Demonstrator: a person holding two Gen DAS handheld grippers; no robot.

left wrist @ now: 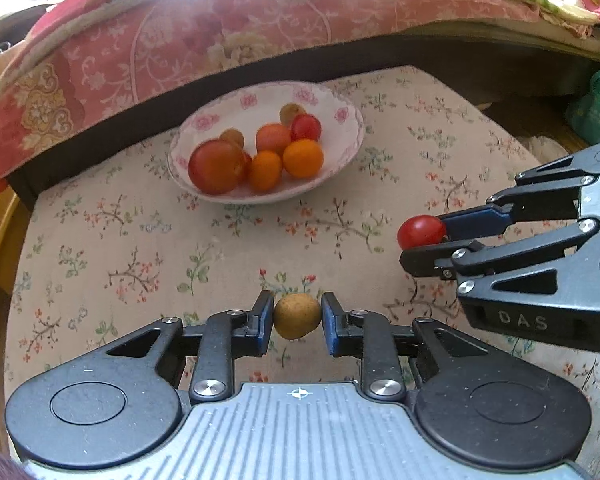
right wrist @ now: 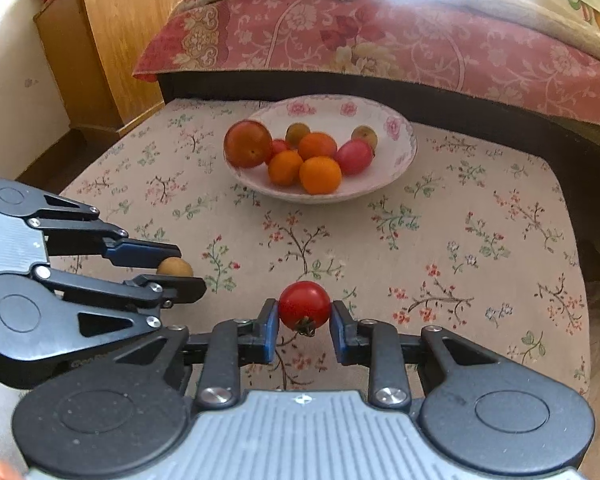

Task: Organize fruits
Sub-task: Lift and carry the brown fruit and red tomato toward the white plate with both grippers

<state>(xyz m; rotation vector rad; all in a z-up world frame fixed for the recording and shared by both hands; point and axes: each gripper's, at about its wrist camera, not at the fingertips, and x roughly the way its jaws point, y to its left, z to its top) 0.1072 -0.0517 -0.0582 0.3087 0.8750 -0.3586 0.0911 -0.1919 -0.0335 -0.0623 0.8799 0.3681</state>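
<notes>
Left gripper [left wrist: 297, 316], mine: pads closed on a small tan fruit [left wrist: 297, 316], near side of the bowl [left wrist: 342, 150]. Right gripper [right wrist: 304, 307], mine: clamped on a red cherry tomato [right wrist: 304, 305], also short of the bowl.

Floral cloth [right wrist: 440, 220]: under the bowl.
Bowl: white, pink-flowered rim, middle of the cloth, already holding tomatoes and small orange fruits.

Handling note, my judgement: keep the pinch light, carry each piece over the near rim, lower into a gap, release low so nothing rolls out.

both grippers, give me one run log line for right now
left gripper: shut on tan fruit | right gripper: shut on red tomato | bowl: holds fruits
</notes>
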